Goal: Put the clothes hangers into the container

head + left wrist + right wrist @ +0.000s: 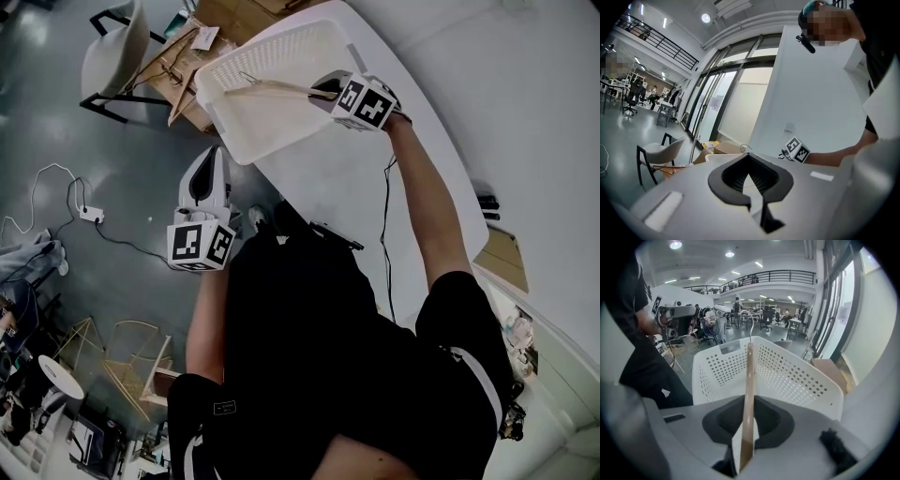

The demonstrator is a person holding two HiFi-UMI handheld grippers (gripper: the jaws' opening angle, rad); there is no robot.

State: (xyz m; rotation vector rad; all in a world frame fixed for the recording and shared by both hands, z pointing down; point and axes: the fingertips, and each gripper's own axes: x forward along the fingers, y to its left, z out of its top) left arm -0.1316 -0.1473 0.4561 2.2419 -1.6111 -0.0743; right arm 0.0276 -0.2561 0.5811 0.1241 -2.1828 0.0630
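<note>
**Hanger clamped in right gripper, reaching into the basket**

Right gripper (322, 94) is out at arm's length over the white table (361, 192), pointing down into the white perforated basket (281, 42). Its own view shows the jaws pinched on the flat end of a wooden clothes hanger (748, 390). The wood runs straight out from between the pads, with nothing else in the grip.

From the head view, the hanger (277, 88) stretches from the gripper across the inside of the basket. Its wire hook is at the far end, near the far wall. I cannot tell whether the hanger touches the basket floor. No other hanger is visible inside.

The basket sits at the far corner of the table, its rim overhanging the table edge on the side toward the floor. In the right gripper view, the holed wall (787, 376) curves round on both sides of the hanger.

Left gripper (212, 157) hangs off the table over the grey floor, close to the person's body, roughly level and aimed toward the basket. In its own view the jaws (750, 176) meet at the tips and hold nothing. Past them, the right gripper's marker cube and the person's forearm are visible.

Surroundings: a pale chair (111, 56) and cardboard boxes (192, 56) stand on the floor beyond the basket. A power strip (91, 214) with its cable lies on the floor, well apart from the table.
</note>
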